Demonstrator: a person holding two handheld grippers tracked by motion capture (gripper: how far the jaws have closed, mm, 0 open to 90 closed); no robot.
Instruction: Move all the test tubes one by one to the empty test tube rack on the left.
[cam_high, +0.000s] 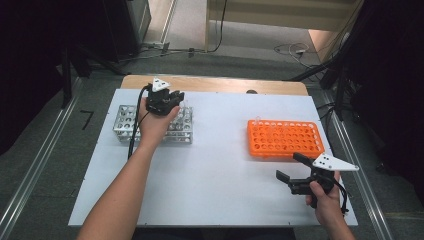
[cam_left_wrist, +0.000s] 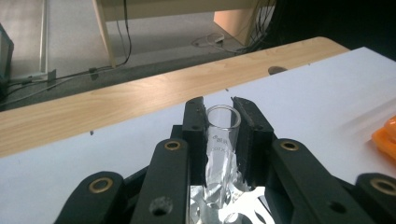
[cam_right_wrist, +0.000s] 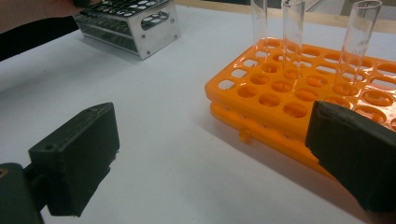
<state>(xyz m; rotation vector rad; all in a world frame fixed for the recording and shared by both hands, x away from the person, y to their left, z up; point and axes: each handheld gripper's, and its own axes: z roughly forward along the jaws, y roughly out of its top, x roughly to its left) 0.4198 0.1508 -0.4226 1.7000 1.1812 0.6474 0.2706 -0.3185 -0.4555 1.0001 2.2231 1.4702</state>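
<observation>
High view: we see two racks on the white desk (cam_high: 215, 165), one metal rack (cam_high: 125, 122) at the left and one orange rack (cam_high: 285, 137) at the right, well apart. Two hands come in from the bottom, each with one tool. Our right gripper view counts three clear tubes (cam_right_wrist: 357, 42) standing upright in the orange rack; their tops are cut off by the upper edge of that view, and the rack's right part runs out of it. From above those tubes are too faint to count. The metal rack is partly hidden under our left hand (cam_high: 152, 125), and its holes are too small to tell full from empty. The left tool (cam_high: 167, 100) hovers over the metal rack's right end; in the left gripper view (cam_left_wrist: 223, 126) its jaws are closed tight on one glass tube (cam_left_wrist: 220, 140), pads pressing both sides just below the open rim. The tube's lower end is lost among bright reflections of the metal rack beneath. The right tool (cam_high: 289, 167) sits near the orange rack's front edge, jaws wide apart, holding and touching nothing.
</observation>
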